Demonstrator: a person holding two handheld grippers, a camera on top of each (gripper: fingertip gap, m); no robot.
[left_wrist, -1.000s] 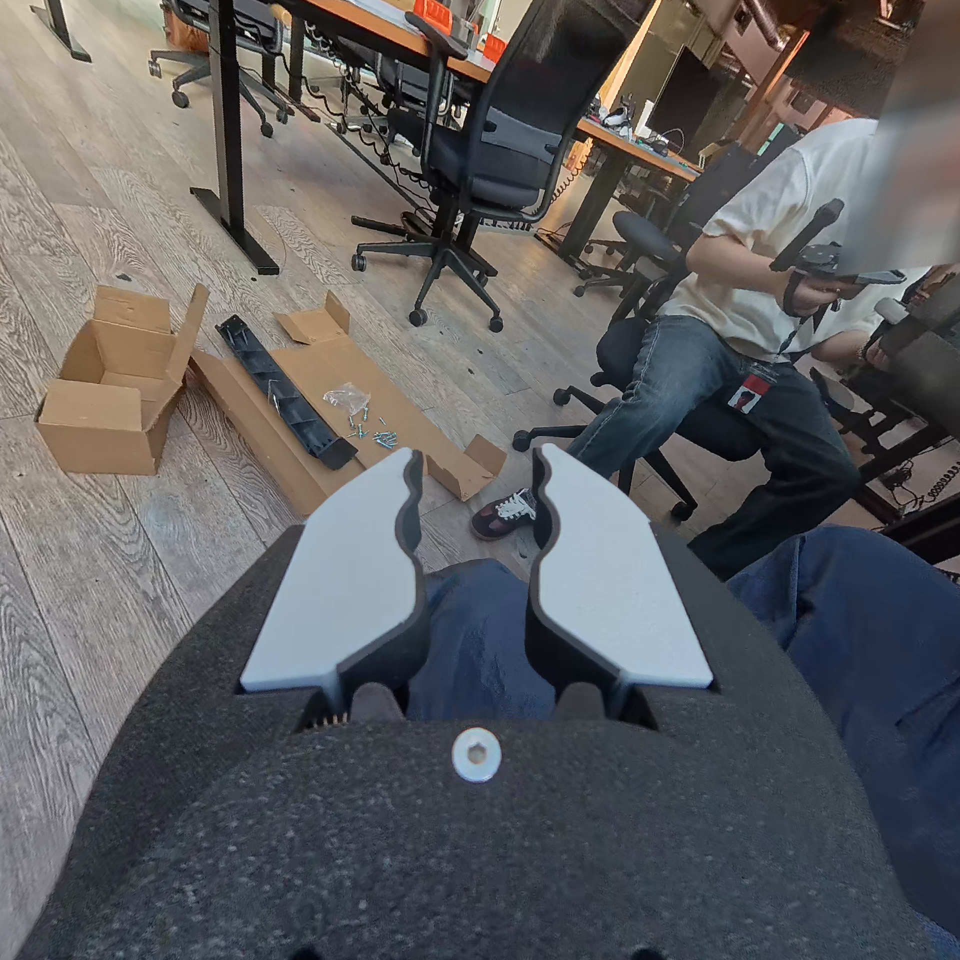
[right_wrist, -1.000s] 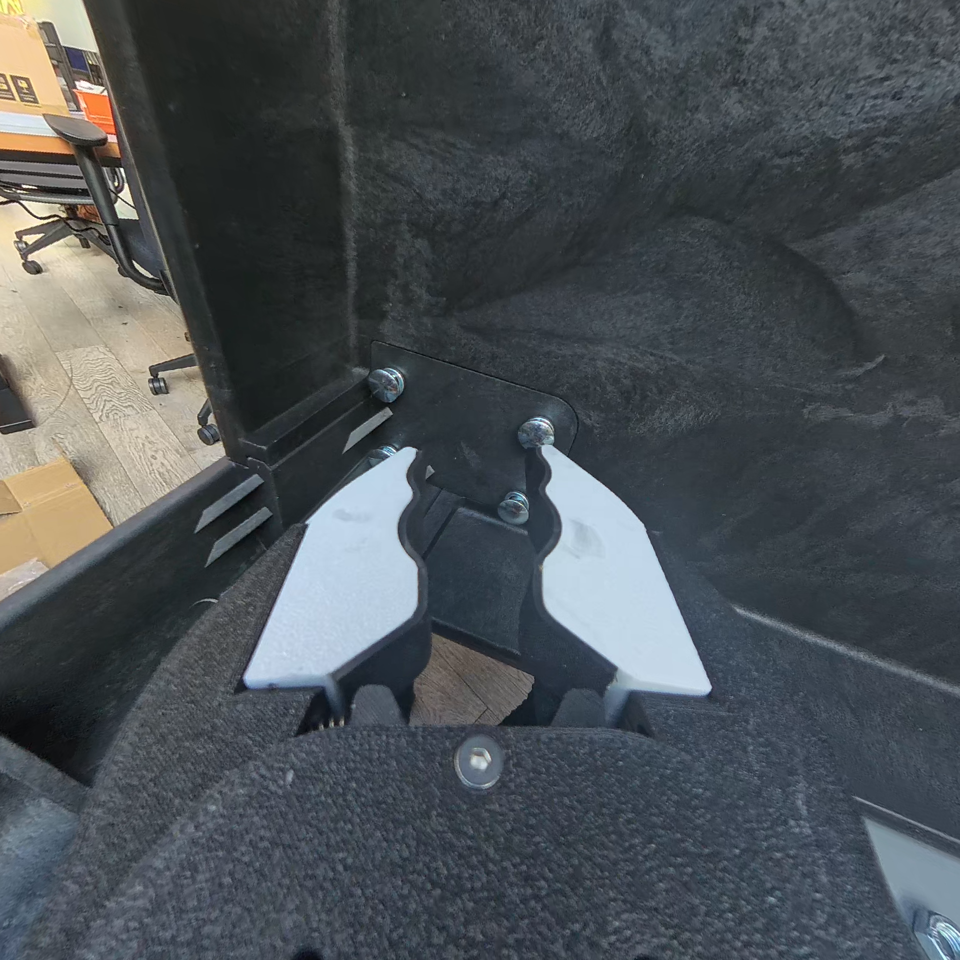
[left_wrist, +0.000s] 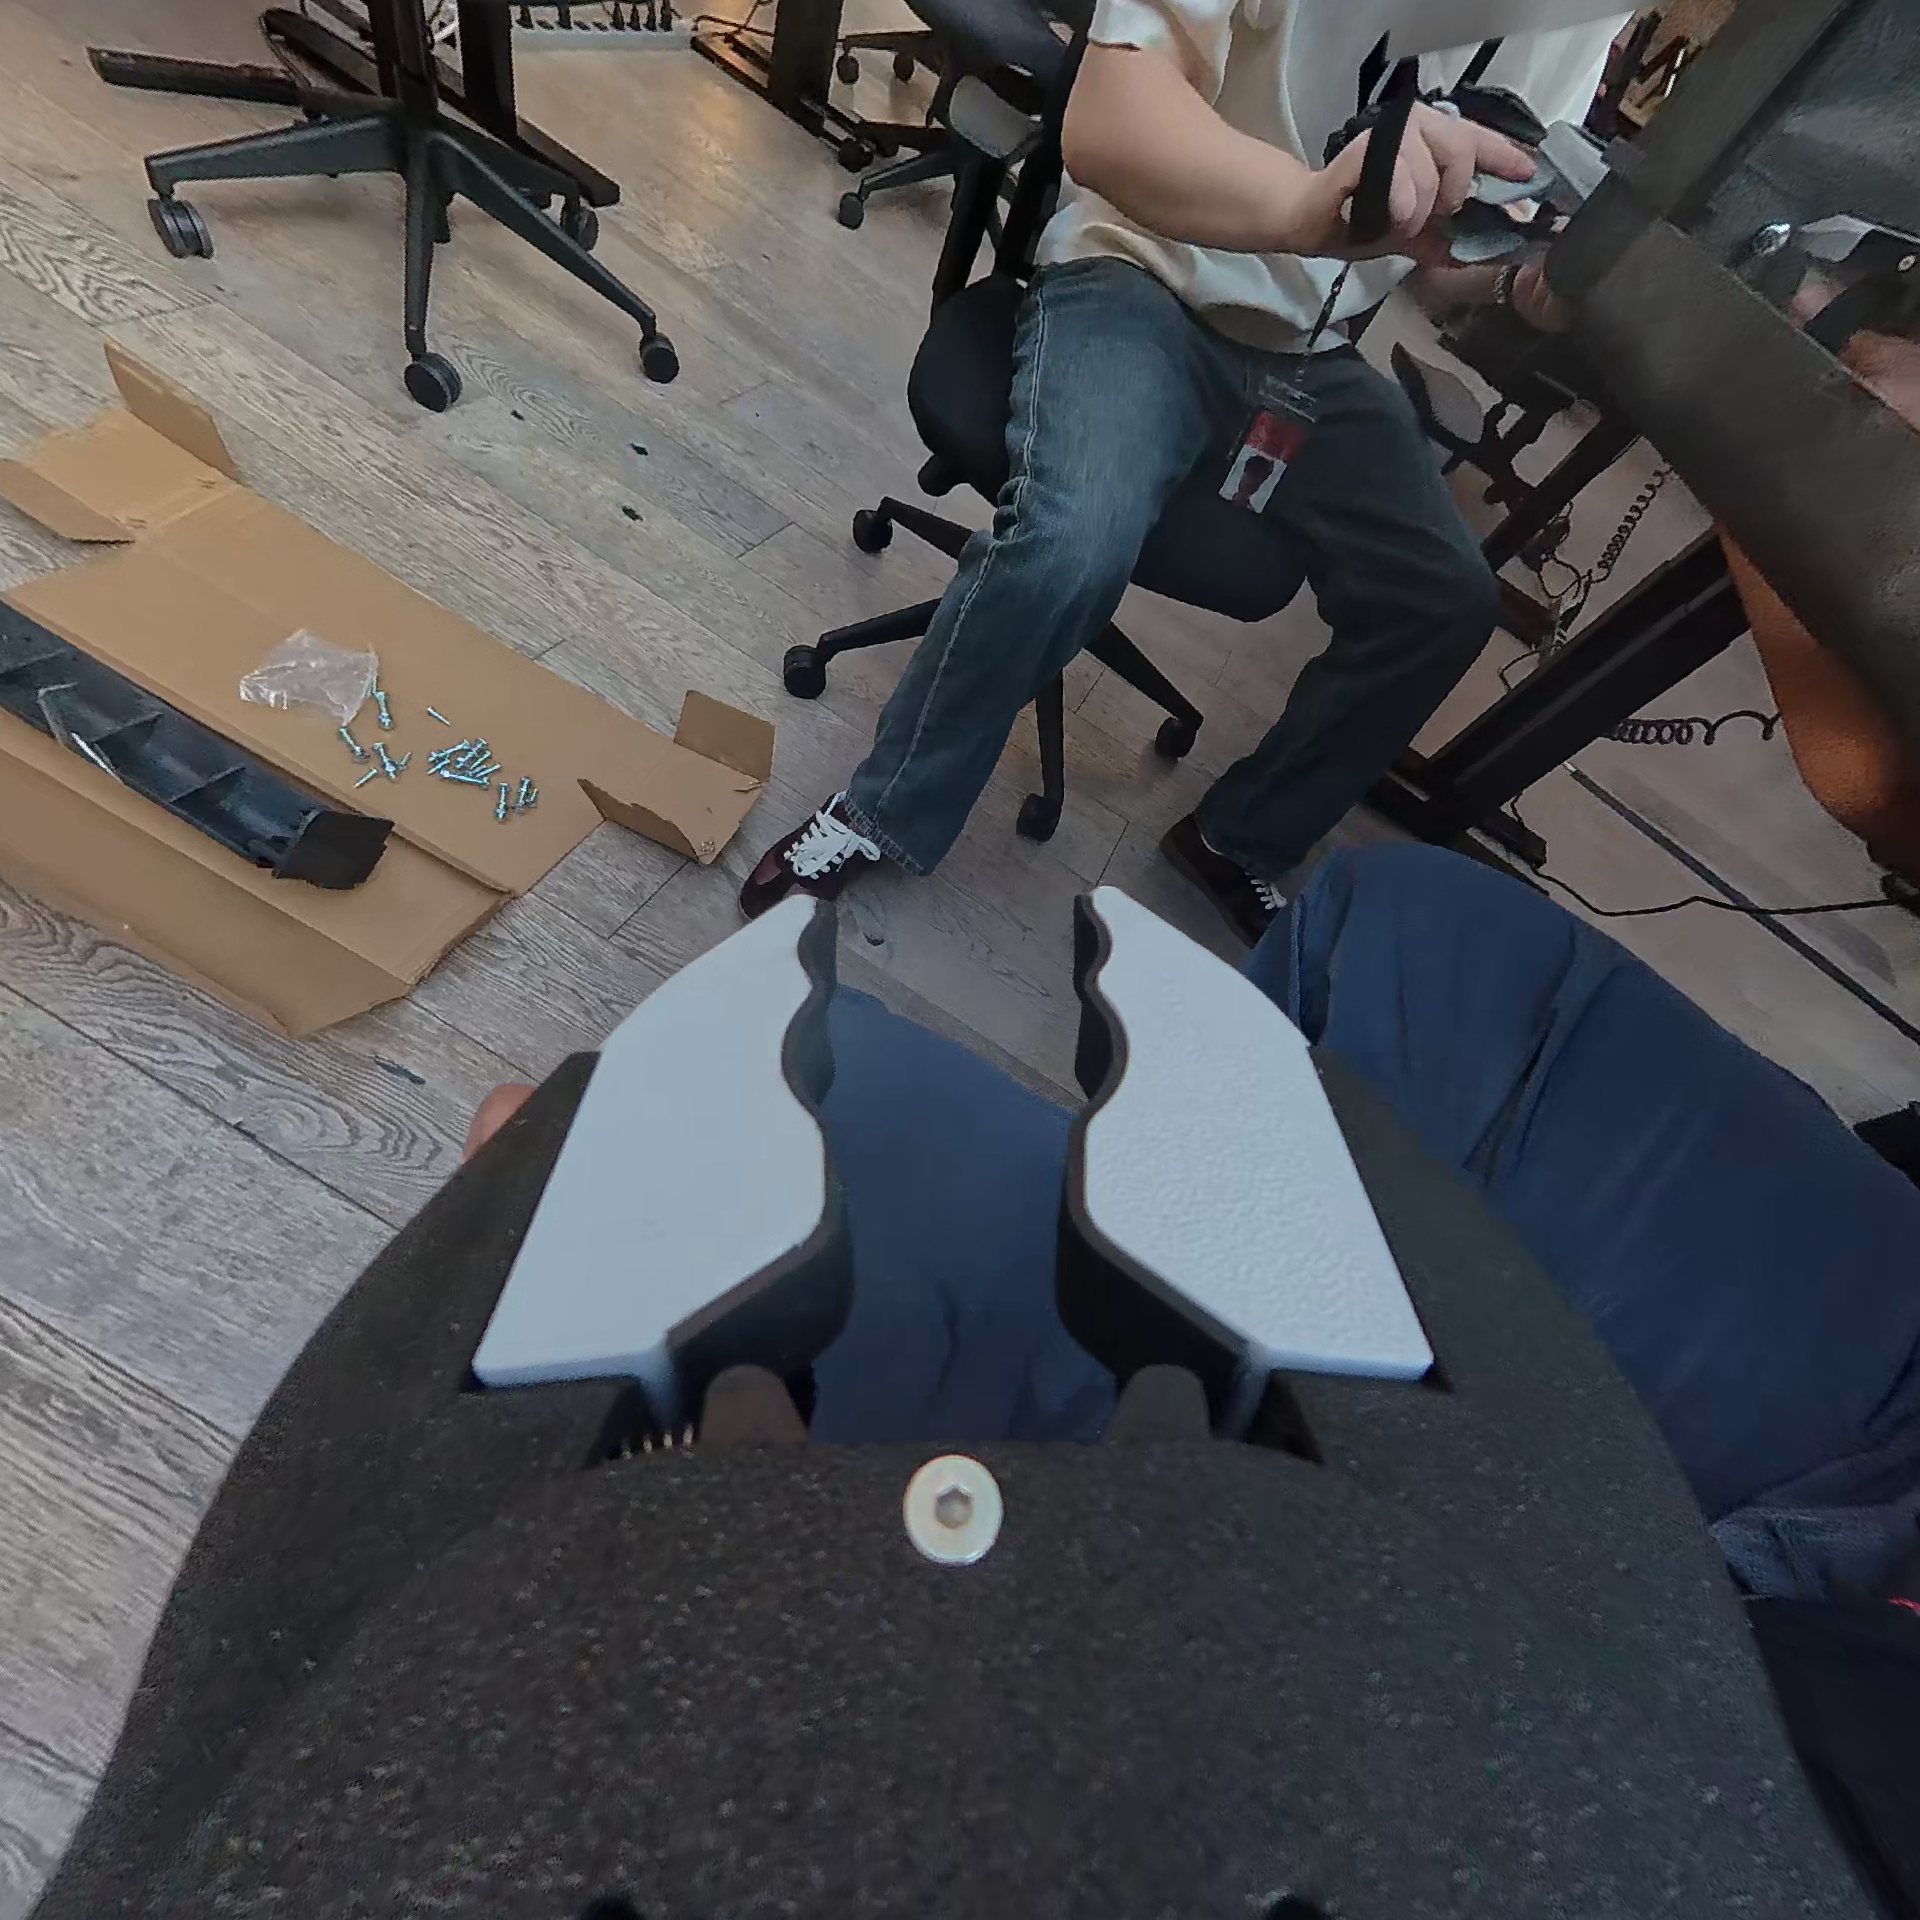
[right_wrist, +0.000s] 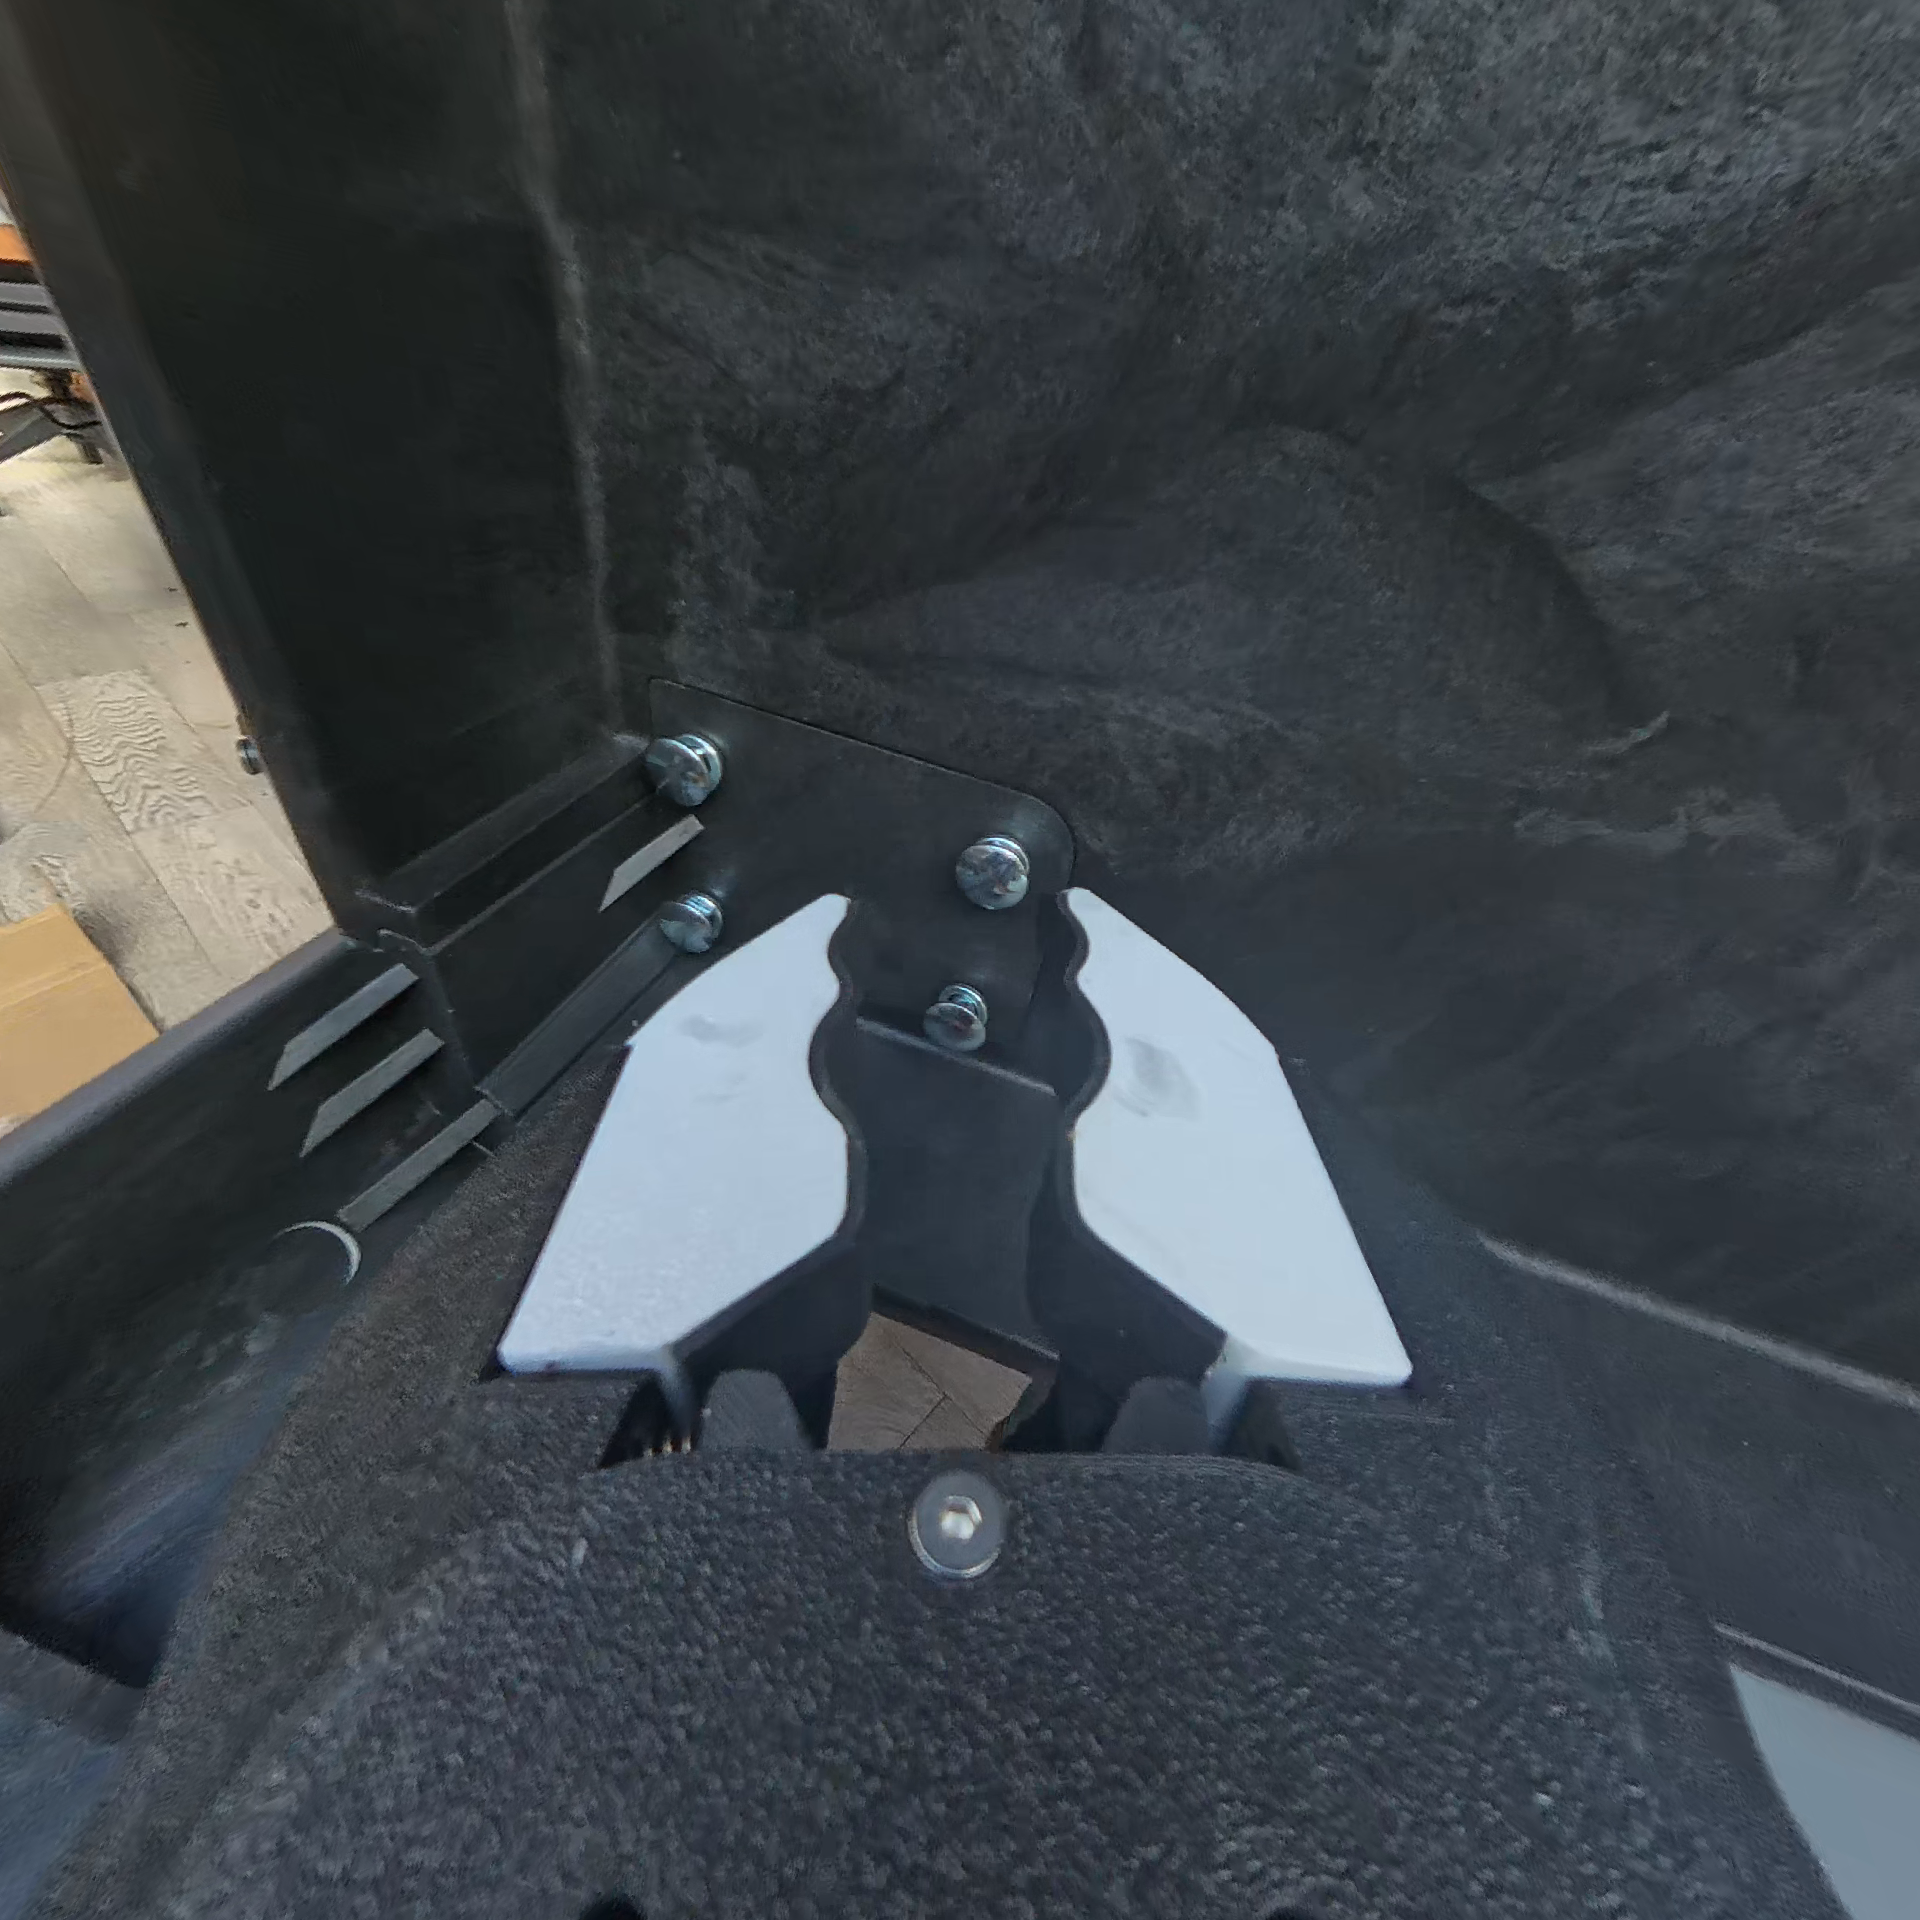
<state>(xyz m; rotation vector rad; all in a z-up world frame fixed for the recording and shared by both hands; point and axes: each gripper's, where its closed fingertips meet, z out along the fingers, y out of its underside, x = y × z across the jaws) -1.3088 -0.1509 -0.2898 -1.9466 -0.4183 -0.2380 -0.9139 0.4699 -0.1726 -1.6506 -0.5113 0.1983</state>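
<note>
A: Item one, left gripper (left_wrist: 951, 914). State?
B: Fingers apart, nothing between the pads. It hangs over the holder's knee (left_wrist: 935, 1174) in blue trousers, with grey wood floor (left_wrist: 312, 1143) past the tips.

A: Things near it?
B: A flattened carton (left_wrist: 312, 644) on the floor to the left. On it lie a loose heap of screws (left_wrist: 457, 764), a clear bag (left_wrist: 307, 675) and a long black part (left_wrist: 177, 758). Ahead, a seated person (left_wrist: 1143, 416) in jeans on a black chair (left_wrist: 966, 364); one shoe (left_wrist: 810, 862) lies just beyond the left fingertip. A second chair base (left_wrist: 436, 187) stands farther off, top left.

A: Item two, right gripper (right_wrist: 956, 904). State?
B: Fingers apart here too. A black bracket (right_wrist: 862, 821) sits between and behind the tips. Whether the pads press on its lower flange (right_wrist: 945, 1143) cannot be told.

A: Fittings on the bracket?
B: Four screw heads: top left (right_wrist: 683, 767), lower left (right_wrist: 691, 920), upper right (right_wrist: 992, 871), and one low between the fingers (right_wrist: 956, 1013).

A: Surroundings?
B: Black felt lining (right_wrist: 1247, 416) behind and to the right; a black frame post (right_wrist: 343, 520) on the left.
</note>
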